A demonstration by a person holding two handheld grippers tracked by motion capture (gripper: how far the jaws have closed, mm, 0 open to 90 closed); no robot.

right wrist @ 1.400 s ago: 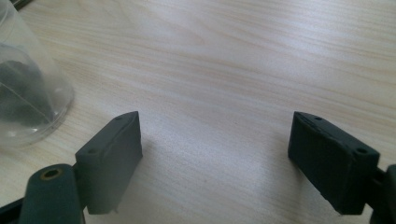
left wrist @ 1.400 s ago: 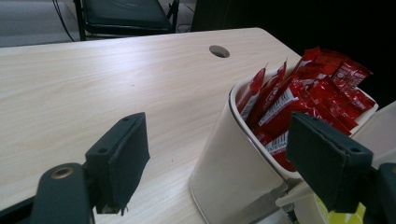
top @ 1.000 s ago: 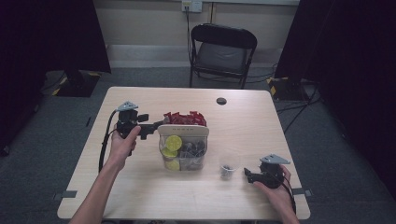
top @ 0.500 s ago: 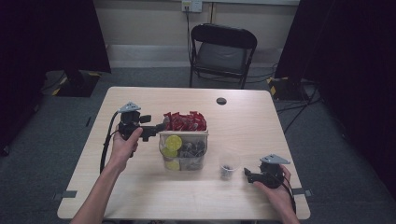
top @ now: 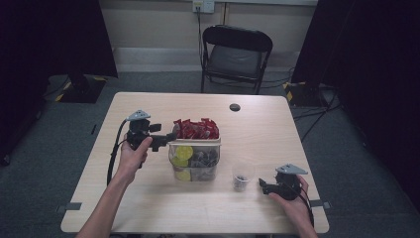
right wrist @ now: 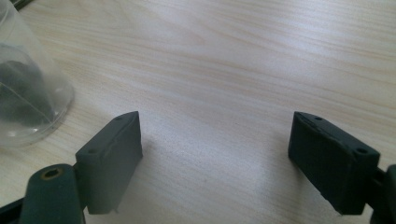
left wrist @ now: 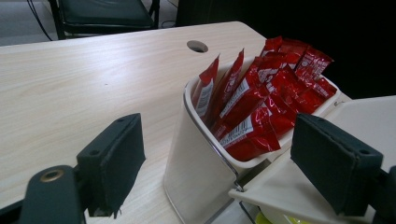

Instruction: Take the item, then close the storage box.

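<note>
A cream holder [left wrist: 196, 168] full of red sachets [left wrist: 261, 98] stands at the back of a clear box [top: 194, 163] in the middle of the table. My left gripper [top: 167, 140] points level at its left end. Its jaws have just been opening and now stand apart [left wrist: 224, 158], with the holder's corner and sachets [top: 195, 129] between them, and the pads touch nothing. My right gripper [top: 262, 186] rests open [right wrist: 215, 158] on bare wood at the front right, just right of a clear plastic cup [top: 242, 176] with something dark in the bottom [right wrist: 23, 93].
The clear box also holds a yellow round item [top: 184, 152] and dark pieces [top: 203, 157]. A round cable hole [top: 235, 107] lies near the table's far edge. A black folding chair [top: 235, 54] stands beyond the table [top: 277, 134].
</note>
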